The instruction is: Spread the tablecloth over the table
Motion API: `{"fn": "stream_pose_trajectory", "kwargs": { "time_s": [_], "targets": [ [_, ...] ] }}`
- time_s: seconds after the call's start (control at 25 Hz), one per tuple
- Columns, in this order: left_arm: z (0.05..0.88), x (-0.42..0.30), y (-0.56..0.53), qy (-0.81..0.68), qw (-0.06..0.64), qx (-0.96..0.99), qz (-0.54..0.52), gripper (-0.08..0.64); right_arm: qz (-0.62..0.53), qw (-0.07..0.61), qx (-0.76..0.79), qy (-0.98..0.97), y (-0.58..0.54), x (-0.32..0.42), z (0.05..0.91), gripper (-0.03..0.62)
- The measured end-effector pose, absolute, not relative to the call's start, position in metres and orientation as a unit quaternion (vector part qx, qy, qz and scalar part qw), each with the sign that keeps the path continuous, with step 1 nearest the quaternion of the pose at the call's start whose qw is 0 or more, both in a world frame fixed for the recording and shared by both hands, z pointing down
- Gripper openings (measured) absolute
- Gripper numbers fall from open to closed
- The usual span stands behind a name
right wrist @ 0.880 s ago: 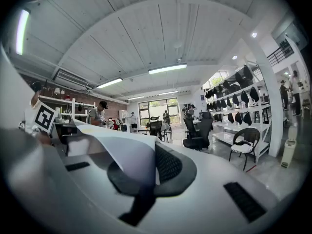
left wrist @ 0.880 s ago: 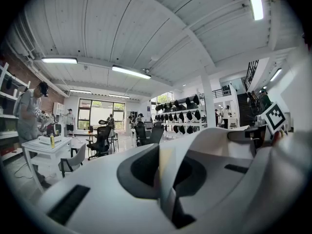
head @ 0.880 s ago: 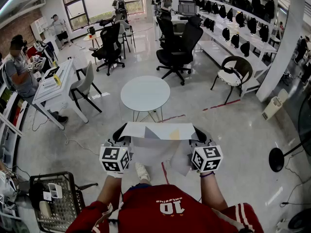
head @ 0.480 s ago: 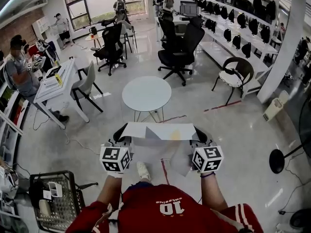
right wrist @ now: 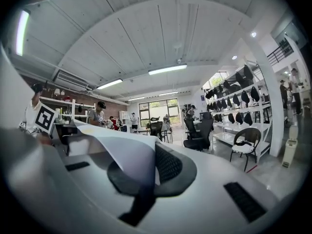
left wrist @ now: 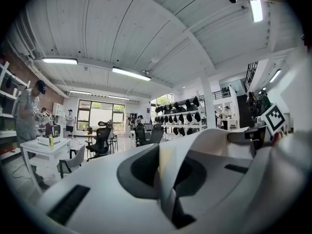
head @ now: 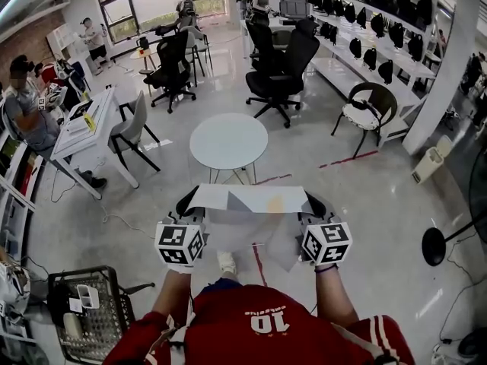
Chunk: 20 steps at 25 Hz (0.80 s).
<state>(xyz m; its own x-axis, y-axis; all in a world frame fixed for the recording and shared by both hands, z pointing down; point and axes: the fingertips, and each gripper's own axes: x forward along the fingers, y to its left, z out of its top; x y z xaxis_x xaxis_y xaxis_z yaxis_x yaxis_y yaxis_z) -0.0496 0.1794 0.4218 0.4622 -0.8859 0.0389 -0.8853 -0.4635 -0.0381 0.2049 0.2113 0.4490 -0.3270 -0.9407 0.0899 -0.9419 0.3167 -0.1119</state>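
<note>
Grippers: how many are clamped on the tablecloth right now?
2. The left gripper pinches the left end of the tablecloth; the right gripper pinches its right end, both short of the round table.

Two black office chairs [head: 283, 63] at centre back. White worktop [head: 84, 139] at left, grey chair [head: 131, 131] just beside it, person [head: 29, 116] behind. Wire basket [head: 80, 310] at bottom left. Shelves [head: 358, 52] with black items along right wall. Dark chair with white cushion [head: 364, 114] near pillar [head: 449, 67]; white bin [head: 428, 167] at pillar foot.
</note>
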Motion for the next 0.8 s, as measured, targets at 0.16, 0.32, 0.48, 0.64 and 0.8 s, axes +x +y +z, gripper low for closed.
{"fn": "stream_pose_trajectory", "kwargs": {
  "time_s": [0.16,0.32,0.48,0.64,0.8],
  "targets": [
    [0.423,-0.050,0.169,0.516,0.002,-0.856,-0.026,0.011,0.076,0.007,0.582,-0.810,0.203,0.204,0.449,0.017],
    [0.428,-0.053,0.159,0.514,-0.014,-0.858,-0.024,0.011,0.082,0.012,0.580,-0.810,0.194,0.202,0.454,0.017],
    [0.431,-0.055,0.149,0.514,-0.016,-0.857,-0.026,0.011,0.088,0.017,0.578,-0.811,0.183,0.199,0.458,0.017],
    [0.431,-0.062,0.134,0.517,-0.014,-0.856,-0.026,0.011,0.088,0.022,0.575,-0.813,0.166,0.192,0.460,0.017],
    [0.427,-0.069,0.112,0.520,-0.011,-0.854,-0.024,0.011,0.084,0.023,0.574,-0.814,0.144,0.186,0.457,0.017]
  ]
}}
